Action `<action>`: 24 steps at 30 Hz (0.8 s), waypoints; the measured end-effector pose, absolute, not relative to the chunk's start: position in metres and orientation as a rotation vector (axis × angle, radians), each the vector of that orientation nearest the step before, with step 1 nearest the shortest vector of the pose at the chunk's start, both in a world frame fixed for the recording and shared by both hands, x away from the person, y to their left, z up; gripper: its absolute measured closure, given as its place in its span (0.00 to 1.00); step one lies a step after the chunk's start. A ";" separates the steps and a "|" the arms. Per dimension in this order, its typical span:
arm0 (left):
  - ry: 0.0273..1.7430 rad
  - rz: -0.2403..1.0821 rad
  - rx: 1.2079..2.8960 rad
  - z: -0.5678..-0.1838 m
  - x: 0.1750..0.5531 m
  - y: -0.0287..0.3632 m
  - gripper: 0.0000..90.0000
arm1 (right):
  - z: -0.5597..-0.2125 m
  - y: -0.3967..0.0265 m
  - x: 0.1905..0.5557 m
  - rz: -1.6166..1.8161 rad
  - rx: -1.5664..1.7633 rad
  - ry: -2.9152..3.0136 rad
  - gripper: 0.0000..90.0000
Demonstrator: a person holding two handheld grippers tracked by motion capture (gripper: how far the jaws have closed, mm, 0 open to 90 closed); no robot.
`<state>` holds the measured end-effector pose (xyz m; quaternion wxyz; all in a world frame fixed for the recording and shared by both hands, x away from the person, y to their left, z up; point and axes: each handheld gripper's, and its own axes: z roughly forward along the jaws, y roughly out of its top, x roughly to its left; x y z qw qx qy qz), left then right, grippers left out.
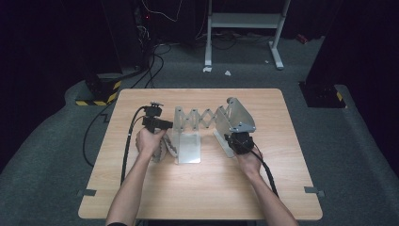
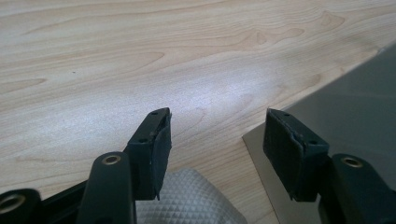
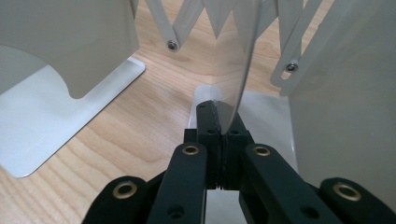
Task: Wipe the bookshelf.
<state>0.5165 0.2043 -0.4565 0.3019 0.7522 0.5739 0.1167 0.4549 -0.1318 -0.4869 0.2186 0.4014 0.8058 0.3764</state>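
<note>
An expanding metal rack stands on the wooden table [image 1: 197, 188]. Its scissor lattice [image 1: 197, 117] joins a left end with a flat base plate [image 1: 189, 148] to a tilted right end plate [image 1: 237, 115]. My right gripper [image 1: 237, 139] is at the near edge of that right end. In the right gripper view the jaws [image 3: 219, 116] are shut on a thin upright sheet-metal edge [image 3: 247, 70]. My left gripper [image 1: 165, 125] hovers by the rack's left end. Its jaws [image 2: 217, 140] stand open over bare table wood with nothing between them. The grey base plate [image 2: 355, 102] lies just to their right.
A pale diamond-textured piece [image 2: 187, 196] lies on the table under the left gripper, beside the left hand [image 1: 164, 149]. Cables trail from both grippers toward the near edge. Beyond the table are dark floor, cables and a white stand [image 1: 244, 21].
</note>
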 end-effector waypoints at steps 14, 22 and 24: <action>1.460 0.287 2.019 -0.452 0.513 0.196 0.52 | -0.485 -0.133 0.451 1.056 1.083 2.267 1.00; 1.419 0.277 2.059 -0.449 0.499 0.195 0.55 | -0.485 -0.134 0.454 1.083 1.108 2.262 1.00; 1.404 0.287 2.075 -0.449 0.498 0.193 0.54 | -0.484 -0.134 0.454 1.083 1.110 2.261 1.00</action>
